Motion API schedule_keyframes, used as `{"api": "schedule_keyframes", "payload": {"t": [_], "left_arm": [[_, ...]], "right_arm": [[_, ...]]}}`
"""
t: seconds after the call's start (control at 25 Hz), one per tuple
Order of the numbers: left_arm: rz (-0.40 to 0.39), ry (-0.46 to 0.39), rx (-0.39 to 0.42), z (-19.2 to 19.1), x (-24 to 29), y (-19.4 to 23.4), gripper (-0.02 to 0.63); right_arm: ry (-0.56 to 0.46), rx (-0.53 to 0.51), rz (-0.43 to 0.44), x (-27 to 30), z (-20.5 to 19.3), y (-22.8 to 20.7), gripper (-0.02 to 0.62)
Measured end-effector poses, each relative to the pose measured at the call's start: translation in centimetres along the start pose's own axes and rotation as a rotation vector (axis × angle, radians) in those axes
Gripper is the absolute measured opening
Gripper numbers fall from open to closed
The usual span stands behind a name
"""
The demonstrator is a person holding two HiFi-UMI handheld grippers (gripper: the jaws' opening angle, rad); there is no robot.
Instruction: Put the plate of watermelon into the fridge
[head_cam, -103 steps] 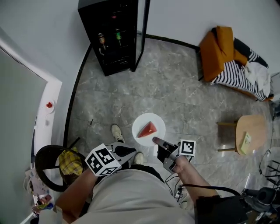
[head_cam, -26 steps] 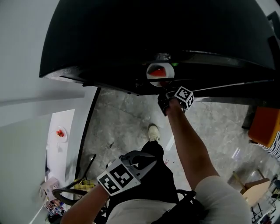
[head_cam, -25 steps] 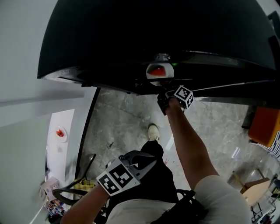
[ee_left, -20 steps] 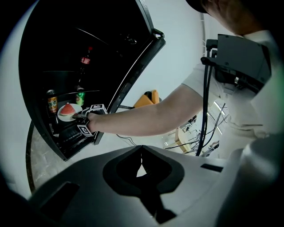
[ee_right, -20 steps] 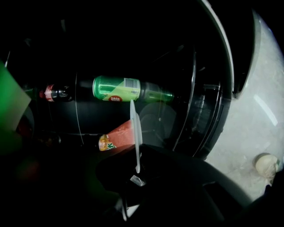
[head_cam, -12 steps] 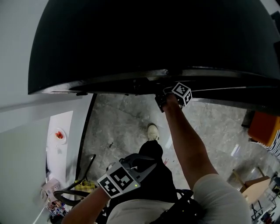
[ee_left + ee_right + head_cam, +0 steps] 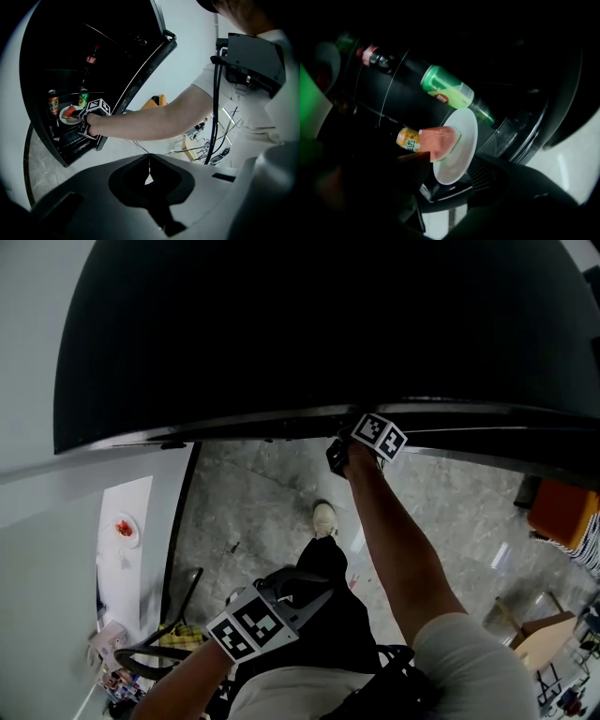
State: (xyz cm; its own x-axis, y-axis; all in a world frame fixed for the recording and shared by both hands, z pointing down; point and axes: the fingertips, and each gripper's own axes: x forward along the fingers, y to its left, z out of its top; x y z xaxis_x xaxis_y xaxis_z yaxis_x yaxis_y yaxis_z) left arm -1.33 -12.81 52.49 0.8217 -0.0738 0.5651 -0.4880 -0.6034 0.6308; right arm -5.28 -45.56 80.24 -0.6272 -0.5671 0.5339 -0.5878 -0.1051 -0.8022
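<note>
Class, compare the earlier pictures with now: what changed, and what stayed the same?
The right gripper carried the plate of watermelon from over the floor into the fridge; its jaws are opening, the rim between them. The left gripper stayed low, shut.

I locate the plate [image 7: 464,136] on a shelf inside the fridge [image 7: 309,334], with the watermelon slice [image 7: 438,140] lying on it. One can [image 7: 407,139] stands just beside the plate, a second can [image 7: 445,91] stands behind it, and a bottle [image 7: 377,58] is on a shelf above. The right gripper [image 7: 450,183] is at the shelf front, its jaws opening with the plate's near rim between them. The left gripper [image 7: 314,585] sits well apart from the fridge, close in front of the person's body, above the floor [image 7: 262,493].
</note>
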Motion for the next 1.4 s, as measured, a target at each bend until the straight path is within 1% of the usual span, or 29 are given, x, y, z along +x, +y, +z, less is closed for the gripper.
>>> {"api": "schedule_keyframes", "payload": {"t": [0.12, 0.2, 0.32, 0.52, 0.6, 0.72, 0.84, 1.04, 1.24, 1.4], "left_arm": [[0.008, 0.015, -0.001, -0.4, 0.0, 0.2, 0.012], [0.01, 0.029, 0.005, -0.7, 0.0, 0.1, 0.012], [0.003, 0.031, 0.003, -0.9, 0.1, -0.3, 0.012], [0.004, 0.026, -0.005, -0.9, 0.0, 0.0, 0.012], [0.007, 0.025, -0.007, -1.1, -0.1, 0.0, 0.012], [0.014, 0.026, -0.009, -1.3, -0.2, 0.1, 0.012], [0.013, 0.024, -0.012, -1.5, -0.3, -0.3, 0.012], [0.013, 0.024, -0.007, -1.5, 0.1, -0.9, 0.012], [0.021, 0.017, 0.0, -1.6, 0.0, -1.3, 0.012], [0.02, 0.015, 0.014, -1.7, -0.2, -2.4, 0.012]], "right_arm": [[0.036, -0.114, -0.049, 0.0, -0.3, 0.3, 0.265], [0.078, -0.199, -0.099, 0.0, -0.8, 0.0, 0.291], [0.128, -0.37, -0.169, -0.1, -1.5, -0.8, 0.299], [0.161, -0.661, -0.199, -0.3, -2.1, -0.2, 0.305], [0.184, -0.742, -0.235, -0.4, -2.5, -0.7, 0.307], [0.236, -0.845, -0.317, -0.6, -2.7, -1.3, 0.31], [0.278, -0.884, -0.367, -1.1, -2.9, -1.7, 0.31], [0.296, -0.882, -0.389, -1.8, -2.6, -2.3, 0.31], [0.299, -0.898, -0.387, -3.1, -2.6, -2.7, 0.31], [0.306, -0.894, -0.364, -5.7, -3.4, -2.5, 0.308]]}}
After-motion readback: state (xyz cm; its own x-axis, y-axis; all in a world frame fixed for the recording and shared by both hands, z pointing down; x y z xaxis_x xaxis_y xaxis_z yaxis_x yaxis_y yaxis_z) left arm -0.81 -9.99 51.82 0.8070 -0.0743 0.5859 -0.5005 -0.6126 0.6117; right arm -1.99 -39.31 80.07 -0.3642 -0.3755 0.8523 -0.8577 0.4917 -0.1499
